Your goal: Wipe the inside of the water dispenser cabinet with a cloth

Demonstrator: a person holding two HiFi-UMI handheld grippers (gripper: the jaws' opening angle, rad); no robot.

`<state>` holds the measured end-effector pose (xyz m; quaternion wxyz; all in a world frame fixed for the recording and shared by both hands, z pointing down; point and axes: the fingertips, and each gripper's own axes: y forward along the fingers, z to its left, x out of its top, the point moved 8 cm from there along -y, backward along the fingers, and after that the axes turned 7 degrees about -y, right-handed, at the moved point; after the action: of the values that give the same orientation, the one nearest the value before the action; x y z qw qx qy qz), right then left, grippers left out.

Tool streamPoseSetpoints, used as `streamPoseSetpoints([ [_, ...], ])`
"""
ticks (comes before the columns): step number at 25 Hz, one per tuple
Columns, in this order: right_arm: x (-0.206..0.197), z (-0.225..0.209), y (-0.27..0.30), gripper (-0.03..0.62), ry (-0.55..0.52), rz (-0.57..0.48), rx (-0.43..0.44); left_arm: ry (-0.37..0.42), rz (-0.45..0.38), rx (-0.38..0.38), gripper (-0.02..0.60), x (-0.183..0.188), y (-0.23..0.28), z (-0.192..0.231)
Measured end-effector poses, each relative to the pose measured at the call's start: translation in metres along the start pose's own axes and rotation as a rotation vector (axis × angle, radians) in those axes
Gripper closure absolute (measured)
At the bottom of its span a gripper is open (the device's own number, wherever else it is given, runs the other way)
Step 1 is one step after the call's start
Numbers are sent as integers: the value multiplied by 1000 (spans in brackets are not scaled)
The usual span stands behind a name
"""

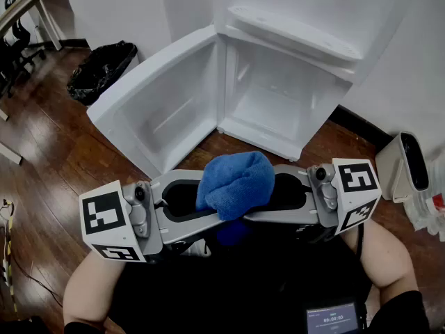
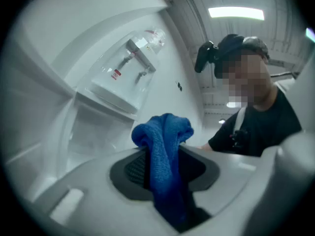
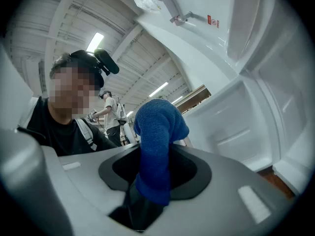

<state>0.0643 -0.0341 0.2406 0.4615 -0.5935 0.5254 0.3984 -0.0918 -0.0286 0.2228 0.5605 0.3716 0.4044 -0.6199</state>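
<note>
the blue cloth (image 1: 236,181) sits bunched in front of the person's chest, between the two grippers, which point at each other from either side, roughly level. the left gripper (image 1: 199,204) comes in from the left and the right gripper (image 1: 279,197) from the right, so their tips meet under the cloth. each marker cube faces outward at the far end.

in the left gripper view the jaws are drawn in narrow on the cloth. a strip of it runs down between the dark pads, and a rounded fold stands up above them. in the right gripper view the jaws are likewise closed on the cloth. a thick fold rises over the pads, and the lower end hangs down into the gap between them. both grippers hold the same cloth, one from each side, and its bulk puffs up above the jaws, hiding their tips in the head view.

the cloth is well apart from the cabinet (image 1: 281,106), which stands open beyond the grippers on the wood floor (image 1: 49,152). its white door (image 1: 156,99) is swung out to the left. a black-bagged bin (image 1: 103,69) stands left of the door.
</note>
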Motion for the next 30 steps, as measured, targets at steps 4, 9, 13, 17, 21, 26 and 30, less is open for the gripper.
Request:
streamPoseSetpoints([
  [4, 0, -1, 2, 467, 37, -31, -2, -41, 7, -57, 421, 2, -6, 1],
  [9, 14, -8, -12, 480, 40, -126, -105, 108, -75, 60, 376, 32, -30, 5],
  [13, 33, -21, -37, 480, -43, -206, -333, 360, -414, 452, 401, 95, -92, -4],
  [17, 41, -39, -59, 480, -118, -204, -587, 555, -502, 859, 426, 117, -156, 2],
  [21, 46, -47, -66, 479, -221, -169, -722, 429, -254, 840, 163, 83, -156, 53],
  [26, 72, -41, -53, 479, -373, -184, -795, 434, -44, 802, 365, 56, -134, 66],
  [30, 120, -48, -22, 478, -443, -235, -847, 440, 3, 788, 359, 54, -126, 52],
])
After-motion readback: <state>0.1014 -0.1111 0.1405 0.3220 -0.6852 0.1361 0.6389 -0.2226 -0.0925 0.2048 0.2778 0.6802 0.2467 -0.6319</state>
